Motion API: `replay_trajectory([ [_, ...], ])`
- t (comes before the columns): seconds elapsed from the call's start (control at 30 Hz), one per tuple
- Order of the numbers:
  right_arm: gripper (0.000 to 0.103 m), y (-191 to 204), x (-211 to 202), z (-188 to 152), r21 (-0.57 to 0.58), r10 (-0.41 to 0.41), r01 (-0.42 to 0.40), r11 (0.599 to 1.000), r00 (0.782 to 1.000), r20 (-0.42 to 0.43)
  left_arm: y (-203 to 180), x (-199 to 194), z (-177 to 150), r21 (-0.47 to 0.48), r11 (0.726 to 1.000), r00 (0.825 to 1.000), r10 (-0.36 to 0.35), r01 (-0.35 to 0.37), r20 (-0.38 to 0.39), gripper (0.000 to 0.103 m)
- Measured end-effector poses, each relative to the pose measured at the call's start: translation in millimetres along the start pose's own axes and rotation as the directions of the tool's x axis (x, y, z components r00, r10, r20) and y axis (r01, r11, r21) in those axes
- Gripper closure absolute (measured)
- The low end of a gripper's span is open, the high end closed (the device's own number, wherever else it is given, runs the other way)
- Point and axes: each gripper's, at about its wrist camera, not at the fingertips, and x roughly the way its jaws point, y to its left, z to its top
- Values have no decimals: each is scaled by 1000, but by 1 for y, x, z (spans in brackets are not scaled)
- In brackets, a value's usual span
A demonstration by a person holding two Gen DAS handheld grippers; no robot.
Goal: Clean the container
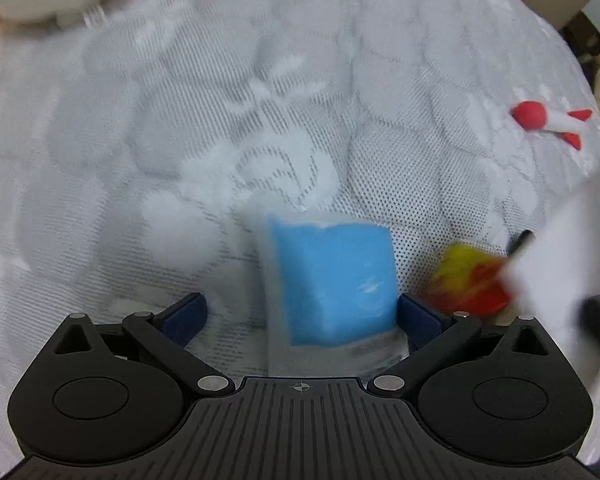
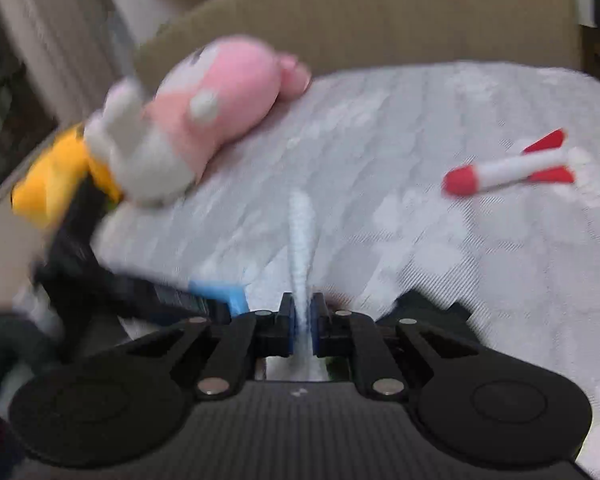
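No legible writing or brand marks anywhere; both views are motion-blurred.

Surface: a white quilted mattress, floral-stitched, filling the area ahead of both tools. Tan padded headboard beyond it in the right view.

Pink-and-white plush toy lies ahead-left of the right tool, a yellow plush touching it.

Blue sponge sits between the left tool's fingers, which stand apart; only the right pad seems to touch it.

Red-and-white toy rocket lies ahead-right.

Right tool is clamped on a thin white edge, possibly the container's rim; cannot confirm.

Yellow-red object, blurred, lies just right of the sponge.
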Motion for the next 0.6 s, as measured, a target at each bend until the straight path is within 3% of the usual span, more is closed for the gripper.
replay_trajectory([
  [0.1, 93, -14, -12, 10, 57, 6, -9, 998, 999, 50, -14, -2, -2, 30, 1000, 999, 7, -8, 41, 5],
  [0.13, 93, -18, -16, 13, 75, 8, -13, 997, 998, 66, -23, -7, -4, 73, 997, 998, 14, -18, 58, 27],
  [0.17, 93, -22, -19, 15, 87, 9, -16, 996, 997, 78, -31, -11, -5, 120, 992, 997, 24, -32, 70, 39],
  [0.27, 93, -23, -20, 15, 82, 21, -28, 996, 996, 85, -51, -34, -21, 285, 957, 988, 2, -47, 156, 40],
  [0.33, 93, -22, -20, 15, 74, 38, -44, 996, 995, 89, -59, -46, -40, 393, 917, 980, -6, -73, 197, 40],
  [0.4, 93, -18, -18, 14, 69, 79, -85, 994, 993, 86, -59, -52, -65, 460, 884, 983, -3, -83, 183, 40],
  [0.47, 93, -13, -17, 12, 74, 146, -152, 986, 986, 75, -53, -56, -89, 492, 868, 989, -6, -69, 150, 39],
  [0.53, 93, -1, -14, 7, 92, 263, -266, 960, 964, 43, -46, -62, -105, 498, 865, 990, -9, -62, 140, 36],
  [0.6, 92, 18, -7, -1, 114, 372, -367, 923, 928, -22, -39, -66, -117, 495, 868, 992, -15, -49, 126, 34],
])
